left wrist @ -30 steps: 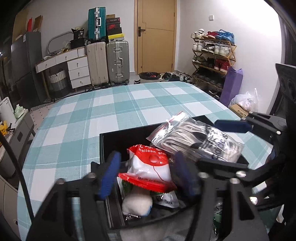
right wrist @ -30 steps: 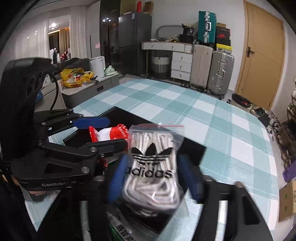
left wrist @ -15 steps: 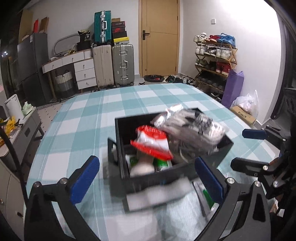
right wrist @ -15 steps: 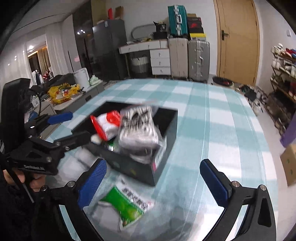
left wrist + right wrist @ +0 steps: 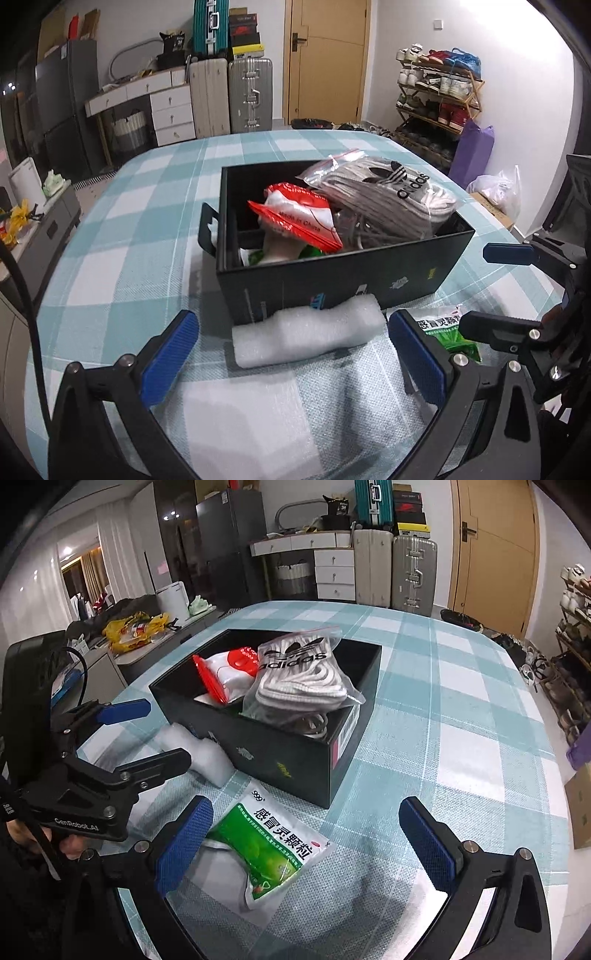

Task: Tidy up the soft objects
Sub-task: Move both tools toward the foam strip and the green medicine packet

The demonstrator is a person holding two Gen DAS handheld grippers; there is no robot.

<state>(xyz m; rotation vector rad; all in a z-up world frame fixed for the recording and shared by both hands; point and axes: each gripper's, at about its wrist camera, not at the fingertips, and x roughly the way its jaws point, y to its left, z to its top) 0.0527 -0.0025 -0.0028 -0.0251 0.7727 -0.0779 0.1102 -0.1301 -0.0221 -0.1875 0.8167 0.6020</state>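
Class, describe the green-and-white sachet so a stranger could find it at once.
Start at the black box on the checked tablecloth. On the cloth by the box's near corner lies a flat green-and-white sachet, beside a white foam roll. It alone carries bold Chinese lettering and "999".

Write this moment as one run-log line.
left gripper: open, empty | right gripper: open, empty | box: laces bag, red pouch inside | table: foam, green packet outside

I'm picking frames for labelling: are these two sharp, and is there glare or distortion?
Left wrist view: sharp, fisheye-bent edges, bright wall washes out at right, black box clear. Right wrist view: sharp, adidas bag lettering readable, dark vignette corners.
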